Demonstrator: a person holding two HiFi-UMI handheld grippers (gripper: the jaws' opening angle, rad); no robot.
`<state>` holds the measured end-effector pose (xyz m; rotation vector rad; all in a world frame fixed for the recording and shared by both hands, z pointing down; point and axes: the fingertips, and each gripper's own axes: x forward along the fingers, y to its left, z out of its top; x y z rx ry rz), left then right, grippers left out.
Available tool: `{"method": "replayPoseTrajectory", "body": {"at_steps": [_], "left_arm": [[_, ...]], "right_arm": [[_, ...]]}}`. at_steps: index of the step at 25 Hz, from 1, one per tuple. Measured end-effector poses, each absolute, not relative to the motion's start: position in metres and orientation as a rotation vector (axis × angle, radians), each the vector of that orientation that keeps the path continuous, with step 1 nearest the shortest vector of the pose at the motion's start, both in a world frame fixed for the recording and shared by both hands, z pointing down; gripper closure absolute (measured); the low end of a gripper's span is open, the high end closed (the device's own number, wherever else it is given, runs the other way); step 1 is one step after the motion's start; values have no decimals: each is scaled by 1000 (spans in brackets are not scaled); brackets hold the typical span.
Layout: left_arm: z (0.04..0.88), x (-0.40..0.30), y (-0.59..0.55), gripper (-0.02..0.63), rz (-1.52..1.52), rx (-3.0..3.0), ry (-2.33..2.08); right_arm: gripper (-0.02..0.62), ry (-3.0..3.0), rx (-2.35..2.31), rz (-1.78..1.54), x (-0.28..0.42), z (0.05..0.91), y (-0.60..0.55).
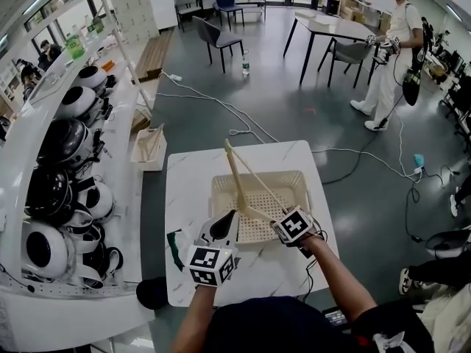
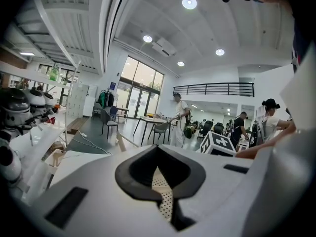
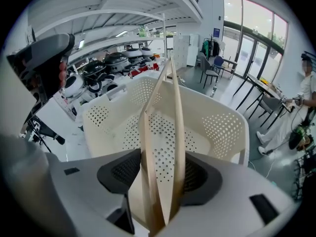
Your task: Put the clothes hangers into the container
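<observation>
A pale wooden clothes hanger [image 1: 239, 179] stands tilted upward over the cream perforated basket [image 1: 294, 176] in the middle of the white table [image 1: 191, 175]. My right gripper [image 1: 274, 223] is shut on the hanger's lower end at the basket's front right. In the right gripper view the hanger's [image 3: 175, 107] two bars run between the jaws of the right gripper [image 3: 160, 174], each against a pad, with the basket [image 3: 232, 127] beneath. My left gripper [image 1: 223, 225] hovers at the basket's front left, shut and holding nothing. In its own view the left gripper [image 2: 158, 149] points over the basket [image 2: 165, 201].
A dark green item [image 1: 175, 245] lies at the table's left front. A small wooden crate [image 1: 149, 147] sits on the floor left of the table. Shelves of round white devices [image 1: 66, 145] line the left. Cables [image 1: 243, 120] cross the floor; a person [image 1: 390, 50] stands far right.
</observation>
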<state>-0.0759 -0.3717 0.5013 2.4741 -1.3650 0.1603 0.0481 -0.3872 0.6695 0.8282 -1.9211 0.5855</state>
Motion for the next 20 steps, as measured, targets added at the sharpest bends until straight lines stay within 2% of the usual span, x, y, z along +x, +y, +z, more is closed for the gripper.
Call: {"method": "replayPoseTrajectory", "body": {"at_steps": [9,20], "left_arm": [[504,-77,-380,604,145,2477,-1339],[501,-68,-379,604,148,2484,-1325]], "right_arm": [[336,-1917,828,600,45,676,-387],[324,-1936,900,503,59,667,-404]]}}
